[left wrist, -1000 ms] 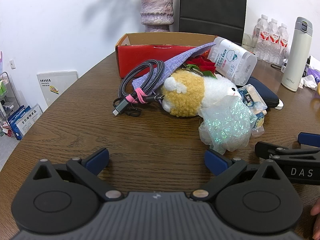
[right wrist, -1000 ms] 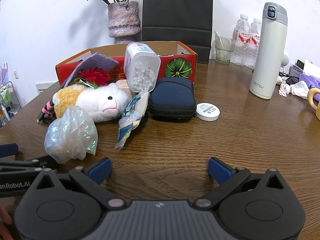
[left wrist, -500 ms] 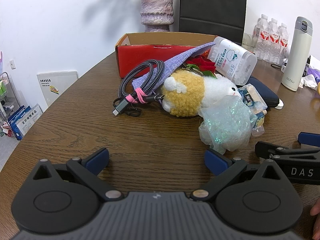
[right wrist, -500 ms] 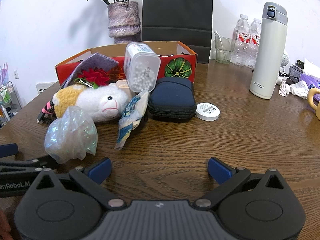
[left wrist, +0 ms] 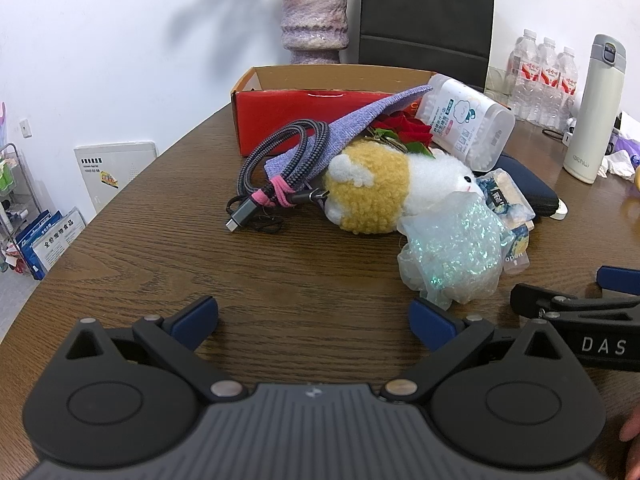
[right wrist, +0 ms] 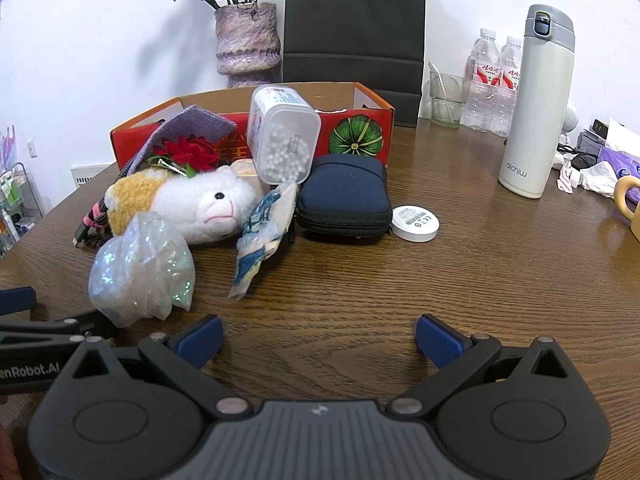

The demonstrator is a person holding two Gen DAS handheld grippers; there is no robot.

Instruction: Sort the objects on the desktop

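Observation:
A pile lies on the wooden table in front of an open red cardboard box (left wrist: 304, 120) (right wrist: 360, 136): a coiled grey cable (left wrist: 280, 160), a purple cloth (left wrist: 360, 120), a white-and-yellow plush toy (left wrist: 384, 192) (right wrist: 192, 200), a glittery plastic bag (left wrist: 452, 252) (right wrist: 140, 268), a clear tub of cotton swabs (right wrist: 284, 140), a snack packet (right wrist: 264, 232), a navy zip case (right wrist: 344, 196) and a white round disc (right wrist: 415, 224). My left gripper (left wrist: 314, 318) is open and empty, near the table's front edge. My right gripper (right wrist: 318, 338) is open and empty, beside it.
A white thermos (right wrist: 536, 104) stands at the right with water bottles (right wrist: 496, 84) and a glass (right wrist: 444, 98) behind. A vase of dried flowers (right wrist: 246, 44) and a black chair back (right wrist: 354, 20) are behind the box. A yellow mug (right wrist: 630, 208) and tissues (right wrist: 600, 172) sit far right.

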